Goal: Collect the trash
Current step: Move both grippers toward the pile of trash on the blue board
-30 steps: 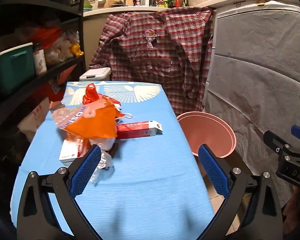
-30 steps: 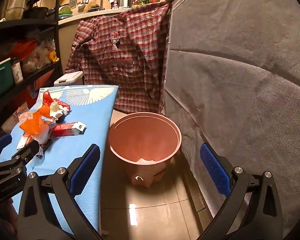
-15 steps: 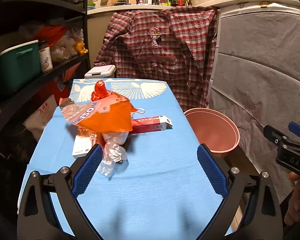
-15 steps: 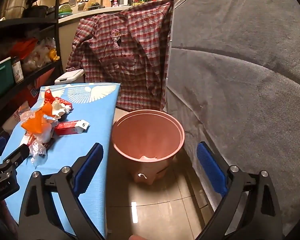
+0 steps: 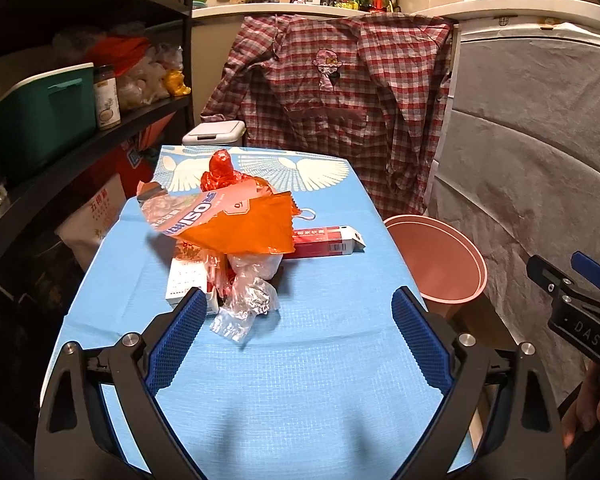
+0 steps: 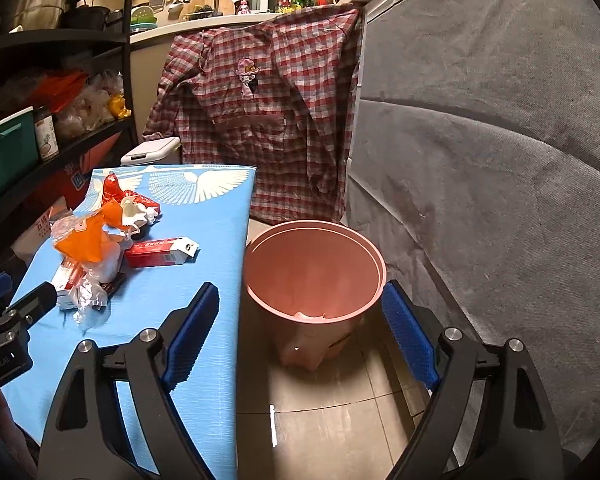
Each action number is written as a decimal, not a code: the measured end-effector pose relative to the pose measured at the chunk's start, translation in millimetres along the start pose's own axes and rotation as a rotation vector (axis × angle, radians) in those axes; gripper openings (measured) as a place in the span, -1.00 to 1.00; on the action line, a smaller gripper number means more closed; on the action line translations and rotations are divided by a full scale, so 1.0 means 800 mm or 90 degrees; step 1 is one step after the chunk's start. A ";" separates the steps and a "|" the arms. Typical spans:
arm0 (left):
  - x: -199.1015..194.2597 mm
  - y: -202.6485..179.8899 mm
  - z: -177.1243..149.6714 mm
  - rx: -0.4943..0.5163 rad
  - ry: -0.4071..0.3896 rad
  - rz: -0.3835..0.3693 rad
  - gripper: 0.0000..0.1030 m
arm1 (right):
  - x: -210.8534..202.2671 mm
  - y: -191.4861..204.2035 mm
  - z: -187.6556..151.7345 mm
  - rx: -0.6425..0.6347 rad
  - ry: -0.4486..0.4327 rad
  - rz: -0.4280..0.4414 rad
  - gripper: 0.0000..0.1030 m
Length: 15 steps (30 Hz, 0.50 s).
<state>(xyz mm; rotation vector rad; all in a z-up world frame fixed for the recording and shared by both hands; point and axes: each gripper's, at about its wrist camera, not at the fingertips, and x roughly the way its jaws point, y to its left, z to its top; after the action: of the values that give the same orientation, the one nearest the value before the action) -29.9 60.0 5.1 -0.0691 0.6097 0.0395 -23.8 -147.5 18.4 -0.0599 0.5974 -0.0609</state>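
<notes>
Item: trash heap [image 5: 228,240] — on the blue tabletop [image 5: 308,360], left of middle, nothing of it lifted. Contents, as far as legible: orange wrapper [image 5: 240,228] on top, crumpled red foil [image 5: 222,170] behind, clear film [image 5: 246,304] spilling toward the near edge, white carton [image 5: 184,284] underneath at the left, red box [image 5: 326,240] lying flat to the right, touching the heap.

Receptacle: pink bin [image 6: 314,276] — on the floor just beside the tabletop's right edge, upright, mouth open; one pale scrap at the bottom, otherwise bare inside.

Left tool [image 5: 296,332]: spread wide, empty, hovering low over the near tabletop; clear film just beyond its left pad, not touched.

Right tool [image 6: 300,332]: off the tabletop, aimed down at the bin; jaws closing, though wide apart at present, with nothing gripped — the bin merely shows through the gap. Hand [image 5: 588,404] on its handle glimpsed at the edge of the left view.

Step in hand, by estimate: between picks. Heap almost whole, bin almost bare, so task judged early.

Next move calls for: advancing the left tool a little onto the clear film or orange wrapper, pinching a loose fold rather than the whole heap, lifting clear, then carrying right over the rim before release. Film and foil likely to slip or drag neighbours — firm bite advised. Red box better left for a separate, squarer grasp across its narrow sides.
</notes>
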 end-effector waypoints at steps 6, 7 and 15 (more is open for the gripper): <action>0.001 -0.004 -0.001 0.005 0.003 -0.011 0.75 | -0.002 0.004 0.000 -0.007 -0.003 -0.007 0.60; 0.001 -0.005 -0.002 0.005 0.003 -0.012 0.75 | -0.002 0.003 0.000 -0.007 -0.003 -0.008 0.60; 0.001 -0.008 -0.003 0.006 0.002 -0.017 0.75 | -0.003 -0.002 0.002 -0.002 -0.006 -0.009 0.60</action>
<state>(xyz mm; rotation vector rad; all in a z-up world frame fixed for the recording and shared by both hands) -30.5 53.6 3.2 -0.0690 0.6116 0.0104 -25.3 -148.8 21.0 -0.0667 0.5877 -0.0728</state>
